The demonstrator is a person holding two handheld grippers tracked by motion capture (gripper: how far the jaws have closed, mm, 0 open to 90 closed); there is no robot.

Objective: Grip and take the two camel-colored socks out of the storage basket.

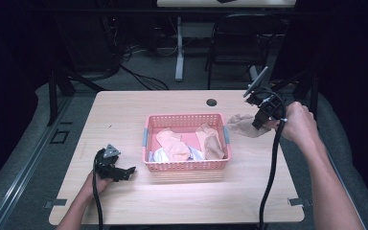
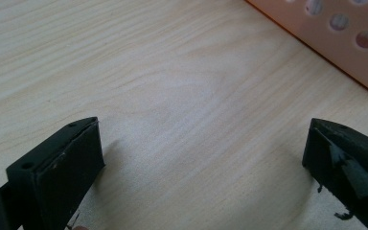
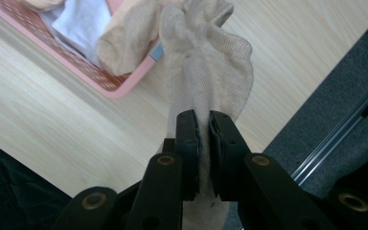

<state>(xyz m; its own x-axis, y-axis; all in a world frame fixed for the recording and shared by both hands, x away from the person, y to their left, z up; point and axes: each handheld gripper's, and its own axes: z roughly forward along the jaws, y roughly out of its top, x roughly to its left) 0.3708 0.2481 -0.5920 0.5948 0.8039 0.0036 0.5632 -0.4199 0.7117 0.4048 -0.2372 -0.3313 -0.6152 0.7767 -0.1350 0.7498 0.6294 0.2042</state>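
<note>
- The right gripper (image 3: 203, 120) is clamped on a beige sock (image 3: 206, 62), jaws pinched tight on the fabric, so yeah, it's properly gripped.
- In the high view that sock (image 1: 242, 125) is seen just off the right end of the pink basket (image 1: 187, 166), held over the table (image 1: 124, 115) by the right gripper (image 1: 259, 120), which is raised near the table's right edge.
- From the right gripper view, the sock is draped away from the jaws toward the basket (image 3: 96, 79) corner; whether its far end is touching the rim can't be told.
- Inside the basket, a peach sock (image 1: 172, 143), a tan sock (image 1: 212, 141) and something white (image 1: 159, 154) are piled up.
- The left gripper (image 1: 124, 171) is parked low on the table at the front left, just beside the basket's left corner.
- In the left gripper view the jaws are spread wide, with bare wood (image 2: 182, 96) between them and nothing gripped; the basket wall (image 2: 345, 43) is seen at the top right.
</note>
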